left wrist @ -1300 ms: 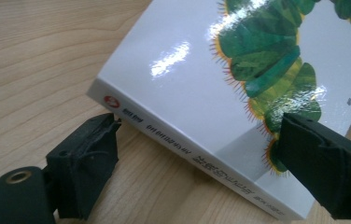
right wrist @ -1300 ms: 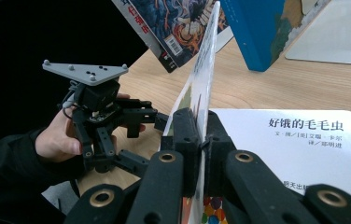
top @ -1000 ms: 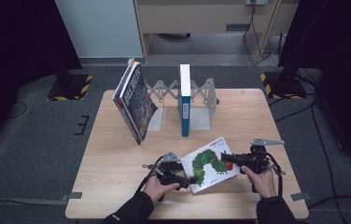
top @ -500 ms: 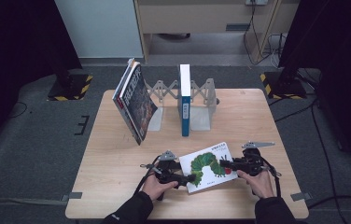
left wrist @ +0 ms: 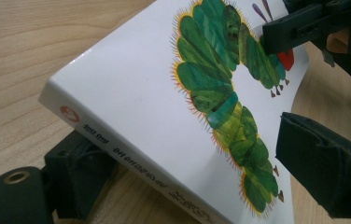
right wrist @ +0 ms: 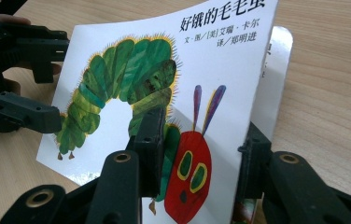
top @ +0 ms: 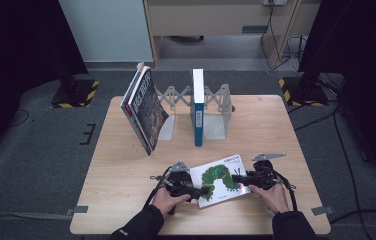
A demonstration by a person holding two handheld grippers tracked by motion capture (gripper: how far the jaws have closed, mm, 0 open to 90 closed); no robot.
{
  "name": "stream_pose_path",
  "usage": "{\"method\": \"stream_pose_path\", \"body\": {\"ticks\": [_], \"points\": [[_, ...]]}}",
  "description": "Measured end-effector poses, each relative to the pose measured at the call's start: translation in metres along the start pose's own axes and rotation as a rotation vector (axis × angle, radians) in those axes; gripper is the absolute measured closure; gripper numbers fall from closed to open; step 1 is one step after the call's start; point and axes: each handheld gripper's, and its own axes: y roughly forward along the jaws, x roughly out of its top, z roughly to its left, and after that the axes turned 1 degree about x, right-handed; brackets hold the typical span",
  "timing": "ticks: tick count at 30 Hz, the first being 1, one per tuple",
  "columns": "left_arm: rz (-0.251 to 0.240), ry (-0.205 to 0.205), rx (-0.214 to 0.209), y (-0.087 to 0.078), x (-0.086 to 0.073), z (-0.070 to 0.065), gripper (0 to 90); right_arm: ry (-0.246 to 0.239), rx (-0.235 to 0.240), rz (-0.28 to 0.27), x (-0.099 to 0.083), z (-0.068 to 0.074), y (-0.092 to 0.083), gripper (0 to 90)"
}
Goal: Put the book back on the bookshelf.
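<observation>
- The room is dark at both sides; a light wooden table (top: 126,200) stands on a grey floor, and behind it there is a pale cabinet (top: 216,20).
- At the near edge of the table lies the caterpillar book (top: 221,179), a white picture book with a green caterpillar and a red face on the cover.
- Left of the caterpillar book is the left gripper (top: 196,190), held by the person's left hand (top: 168,200). Its two black jaws stand wide, one under the spine side and one above the cover; whether the pads press on the book I cannot tell for sure, but the book sits between them and this edge looks lifted.
- Right of the caterpillar book is the right gripper (top: 240,178), in the right hand (top: 275,196). Its jaws have just been opening; the front cover passes between them, and in the right gripper view a small gap shows beside the cover.
- Behind the caterpillar book, toward the far edge, stands a grey folding book rack (top: 216,107) with a blue book (top: 197,107) upright in it.
- Left of the rack a dark book (top: 146,110) leans, tilted.
</observation>
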Motion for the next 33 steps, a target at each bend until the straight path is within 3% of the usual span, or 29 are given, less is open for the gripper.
{"method": "stream_pose_path", "body": {"ticks": [4,6,17,19,25,30,33], "points": [[0.000,0.004,0.018,-0.0010,-0.0001,0.0002,15.3,-0.012,0.000,-0.005,-0.0001,0.0007,0.0008,59.7],[-0.004,-0.002,0.033,-0.0025,-0.0003,0.0015,22.9,-0.012,-0.002,-0.008,0.0001,0.0020,0.0007,58.3],[-0.011,-0.021,0.033,-0.0039,-0.0010,0.0027,25.4,-0.083,-0.062,-0.013,0.0006,0.0059,0.0004,46.3],[-0.013,-0.022,0.034,-0.0040,-0.0012,0.0029,26.3,-0.113,-0.089,-0.018,0.0002,0.0062,0.0013,45.1],[-0.018,-0.032,0.036,-0.0047,-0.0017,0.0035,28.1,-0.126,-0.123,-0.028,0.0000,0.0063,0.0011,39.9],[-0.019,-0.037,0.037,-0.0049,-0.0018,0.0037,28.7,-0.120,-0.128,-0.051,0.0006,0.0052,-0.0002,36.1],[-0.019,-0.038,0.037,-0.0049,-0.0019,0.0037,28.7,-0.105,-0.137,-0.036,-0.0002,0.0023,-0.0003,33.4]]}}
